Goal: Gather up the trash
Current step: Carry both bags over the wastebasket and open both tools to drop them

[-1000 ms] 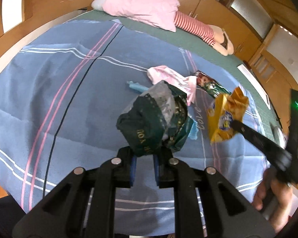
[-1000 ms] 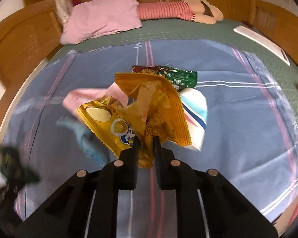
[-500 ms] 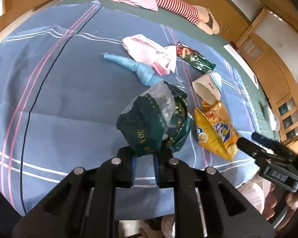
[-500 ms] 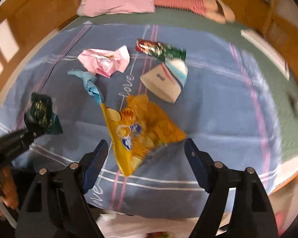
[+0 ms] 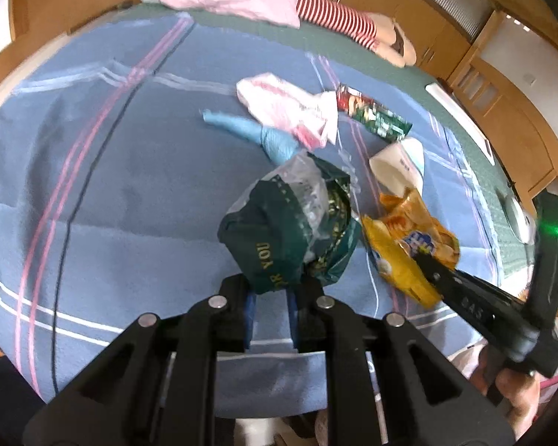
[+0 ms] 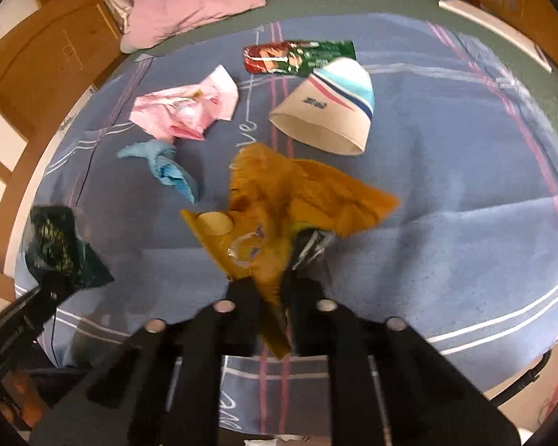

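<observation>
Holding two pieces of trash at once, I have my right gripper (image 6: 269, 293) clamped on the lower corner of the yellow snack bag (image 6: 279, 215), and my left gripper (image 5: 271, 297) shut on the crumpled dark green wrapper (image 5: 290, 230); both hang just above the blue blanket (image 5: 130, 186) of the bed.

I judge both to be featherlight, crinkly and slick film, so a pinch on a bunched fold or a sealed edge should hold better than one on a flat face. The yellow bag flops and blurs above my fingers, so it may swing.

The right wrist view shows what is left on the blanket most clearly: the pink wrapper (image 6: 189, 111), the blue crumpled scrap (image 6: 167, 171), the red and green packet (image 6: 297, 57) and the paper cup (image 6: 327, 115) lying on its side. The left wrist view alone shows the hand (image 5: 517, 397) under the right gripper, and lettering on the green wrapper.
</observation>
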A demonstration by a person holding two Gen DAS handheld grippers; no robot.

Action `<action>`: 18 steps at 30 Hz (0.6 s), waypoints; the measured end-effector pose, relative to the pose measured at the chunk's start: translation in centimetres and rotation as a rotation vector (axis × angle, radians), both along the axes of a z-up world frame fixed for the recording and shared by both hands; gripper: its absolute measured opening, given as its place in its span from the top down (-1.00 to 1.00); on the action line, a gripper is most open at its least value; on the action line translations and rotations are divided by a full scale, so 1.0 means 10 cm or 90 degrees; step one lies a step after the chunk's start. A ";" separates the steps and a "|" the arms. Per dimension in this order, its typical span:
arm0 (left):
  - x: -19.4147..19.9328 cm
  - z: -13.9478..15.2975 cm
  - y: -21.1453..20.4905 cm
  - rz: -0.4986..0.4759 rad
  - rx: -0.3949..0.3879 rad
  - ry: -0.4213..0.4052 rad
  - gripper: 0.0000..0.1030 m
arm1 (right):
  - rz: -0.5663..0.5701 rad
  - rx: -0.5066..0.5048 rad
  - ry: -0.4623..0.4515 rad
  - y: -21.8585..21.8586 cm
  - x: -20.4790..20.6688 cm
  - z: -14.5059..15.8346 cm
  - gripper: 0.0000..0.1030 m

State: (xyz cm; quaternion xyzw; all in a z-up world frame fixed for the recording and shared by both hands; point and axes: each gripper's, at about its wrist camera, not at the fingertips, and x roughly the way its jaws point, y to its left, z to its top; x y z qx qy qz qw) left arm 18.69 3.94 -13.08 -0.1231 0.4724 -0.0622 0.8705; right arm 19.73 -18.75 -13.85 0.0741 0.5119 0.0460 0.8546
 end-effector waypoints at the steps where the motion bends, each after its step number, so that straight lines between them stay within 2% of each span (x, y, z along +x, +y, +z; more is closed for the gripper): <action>1: -0.02 0.04 0.00 0.003 0.008 -0.015 0.70 | 0.006 -0.018 -0.016 0.02 -0.05 0.06 0.82; 5: -0.10 0.16 -0.01 0.006 0.033 -0.064 0.70 | 0.021 -0.045 -0.068 0.00 -0.26 0.29 0.82; 8: -0.17 0.26 -0.03 -0.008 0.027 -0.098 0.70 | 0.017 -0.030 -0.096 -0.12 -0.44 0.44 0.82; 11: -0.27 0.39 -0.07 -0.010 0.043 -0.142 0.70 | 0.011 -0.006 -0.106 -0.24 -0.62 0.57 0.82; 15: -0.54 0.67 -0.22 -0.007 0.133 -0.204 0.70 | 0.018 -0.007 -0.123 -0.46 -1.01 0.87 0.82; 18: -0.82 0.90 -0.38 -0.030 0.143 -0.229 0.71 | 0.014 -0.013 -0.146 -0.61 -1.34 1.09 0.82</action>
